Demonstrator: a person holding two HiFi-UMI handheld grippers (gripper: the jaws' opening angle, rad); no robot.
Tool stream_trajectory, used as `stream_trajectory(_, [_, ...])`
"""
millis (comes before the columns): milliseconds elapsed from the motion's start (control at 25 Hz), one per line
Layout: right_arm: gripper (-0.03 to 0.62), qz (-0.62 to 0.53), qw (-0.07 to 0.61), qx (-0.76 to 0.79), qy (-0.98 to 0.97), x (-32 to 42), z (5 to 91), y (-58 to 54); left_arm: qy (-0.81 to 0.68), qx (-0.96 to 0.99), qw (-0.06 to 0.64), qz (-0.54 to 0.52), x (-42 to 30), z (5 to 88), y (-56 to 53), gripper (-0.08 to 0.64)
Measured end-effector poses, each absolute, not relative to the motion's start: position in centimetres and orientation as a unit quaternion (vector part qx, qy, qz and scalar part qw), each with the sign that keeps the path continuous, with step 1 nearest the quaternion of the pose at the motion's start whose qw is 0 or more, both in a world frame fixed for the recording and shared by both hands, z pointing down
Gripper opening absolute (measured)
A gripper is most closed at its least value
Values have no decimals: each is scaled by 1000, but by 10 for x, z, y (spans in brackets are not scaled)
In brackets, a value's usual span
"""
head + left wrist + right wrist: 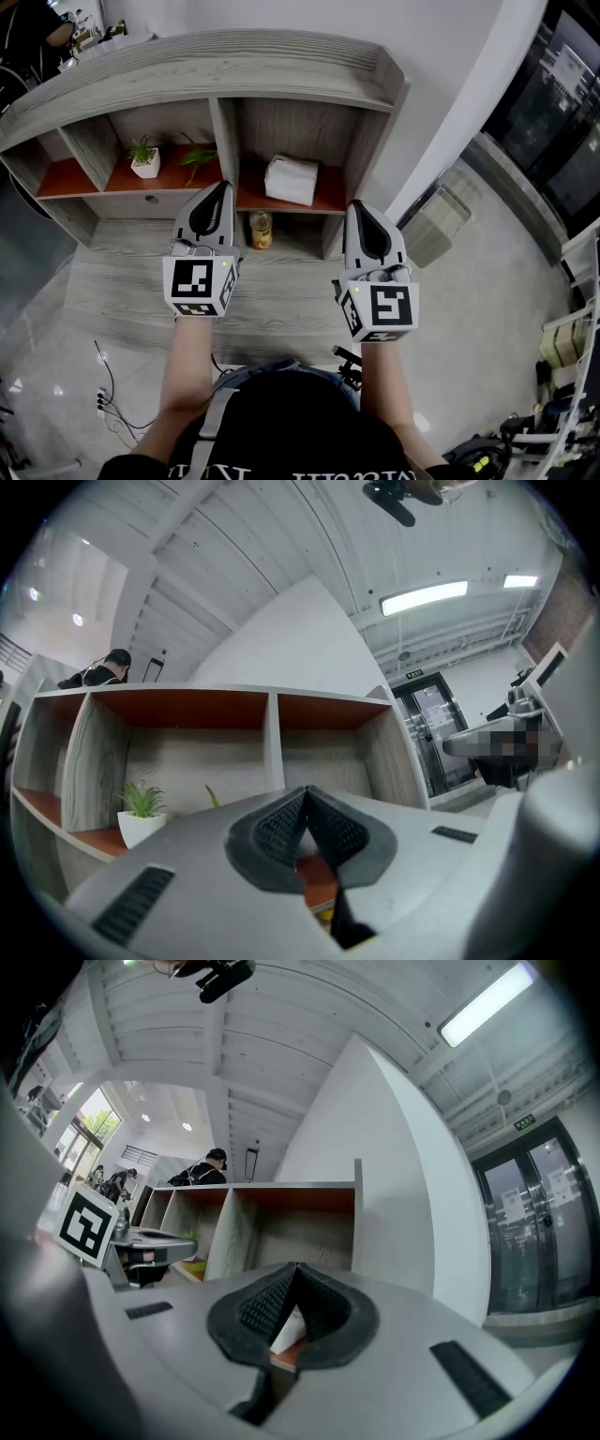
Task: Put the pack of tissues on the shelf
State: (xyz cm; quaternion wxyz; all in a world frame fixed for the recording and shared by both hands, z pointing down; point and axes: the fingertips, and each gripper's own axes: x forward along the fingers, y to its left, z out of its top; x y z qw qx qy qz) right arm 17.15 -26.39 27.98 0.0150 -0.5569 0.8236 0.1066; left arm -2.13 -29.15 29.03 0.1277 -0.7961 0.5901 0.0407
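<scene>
On the shelf's (70, 176) left-middle bay I see a small potted plant (144, 157), with a second green sprig (197, 157) just right of it by the divider. My left gripper (222, 187) hovers in front of that divider, above the desk (122, 272). Its jaws are pressed together with nothing between them. Just right of it, a bottle (261, 229) stands on the desk under the shelf board. Above the bottle, the tissues (292, 179) lie on the red board in the right bay, toward its left side, and neither gripper touches them. My right gripper (360, 206) hangs in front of the shelf's right wall, jaws likewise closed and empty; the white seen past its tips is the pack behind them. I judge the task as good as done, so the risk from here is careless handling of the 2 grippers. A forward drift of the left 1 could tip the bottle or clip the divider. A swing of the right 1 could nudge the pack toward the board's front edge.
</scene>
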Motion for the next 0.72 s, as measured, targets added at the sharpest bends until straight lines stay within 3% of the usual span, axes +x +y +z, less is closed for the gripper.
stream_trajectory(720, [15, 95, 9, -560, 823, 171, 282, -266, 581, -800, 145, 40, -17, 281, -287, 12])
